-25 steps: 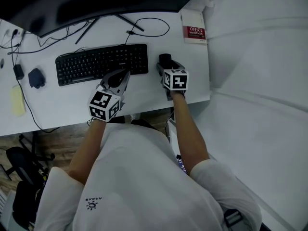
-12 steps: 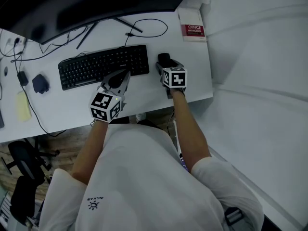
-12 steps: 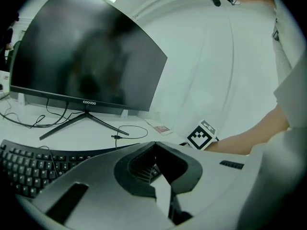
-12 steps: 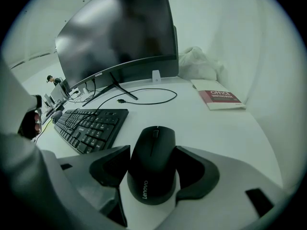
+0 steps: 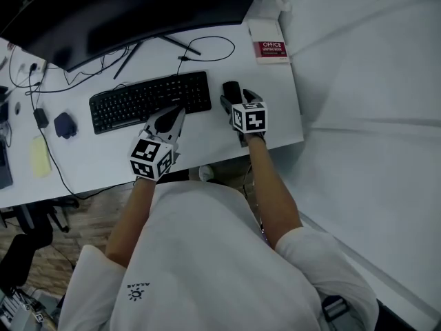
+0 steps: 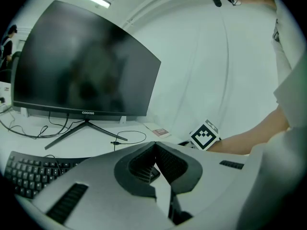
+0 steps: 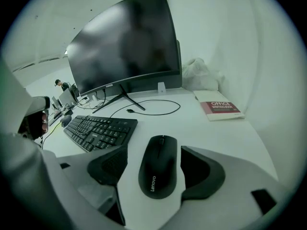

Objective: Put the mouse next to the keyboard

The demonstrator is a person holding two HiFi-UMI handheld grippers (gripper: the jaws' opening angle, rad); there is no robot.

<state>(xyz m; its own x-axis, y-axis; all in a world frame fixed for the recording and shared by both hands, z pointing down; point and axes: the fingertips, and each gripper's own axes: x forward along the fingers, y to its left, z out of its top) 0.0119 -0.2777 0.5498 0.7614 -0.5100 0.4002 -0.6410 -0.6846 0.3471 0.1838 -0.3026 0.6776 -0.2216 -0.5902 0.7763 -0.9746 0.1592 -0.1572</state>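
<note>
The white desk (image 5: 96, 154) carries a dark monitor (image 5: 103, 12) and a black keyboard (image 5: 148, 101). The left gripper (image 6: 154, 150) hangs at the keyboard's front edge, jaws pressed together on nothing. The right gripper (image 7: 154, 167) has its jaws opening wide, and between them the black mouse (image 7: 159, 157) lies on the desk, just right of the keyboard.
</note>
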